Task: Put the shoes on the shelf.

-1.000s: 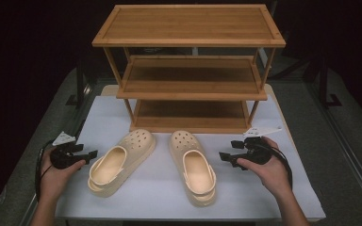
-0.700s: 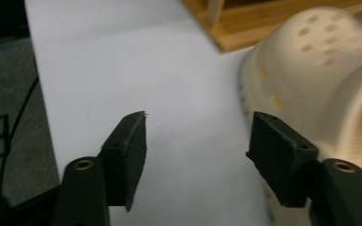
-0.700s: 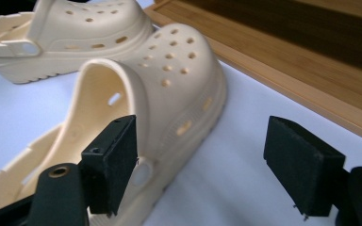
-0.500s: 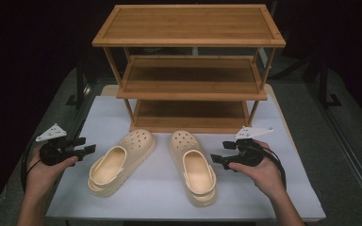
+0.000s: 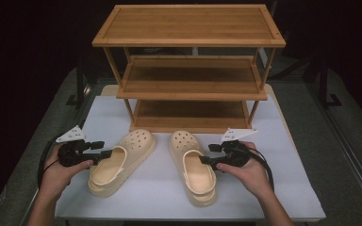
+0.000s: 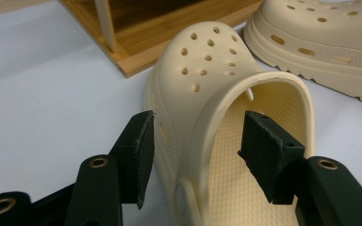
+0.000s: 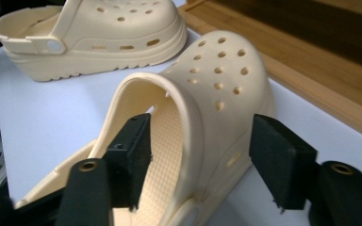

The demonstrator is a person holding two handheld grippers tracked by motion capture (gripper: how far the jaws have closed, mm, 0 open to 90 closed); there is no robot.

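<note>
Lying on the white counter [image 5: 273,141] in front of the wooden shoe rack [image 5: 188,70], two cream clogs are pointing their perforated toes toward the rack. In the high view the left clog [image 5: 120,160] is sitting at about 7 o'clock from the rack's base, and its long axis is running from heel at 7 o'clock to toe at 1 o'clock, so it is leaning to the right. The right clog [image 5: 193,165] is lying at about 6 o'clock from the rack, with its long axis going from heel at 5 o'clock to toe at 11 o'clock. Both soles are resting flat, and the toes are nearer to each other than the heels.

The left tool [image 5: 96,149] is straddling the outer side wall of the left clog near the heel; its jaws have just been closing, but the pads [image 6: 139,155] are not pressing yet. The right tool [image 5: 209,154] is doing the same on the right clog: jaws just closing, spread around the side wall, one pad [image 7: 132,155] inside the opening, one outside, not pinching.

The counter is standing on a grey floor [image 5: 339,141], and the room behind the rack is dark.
</note>
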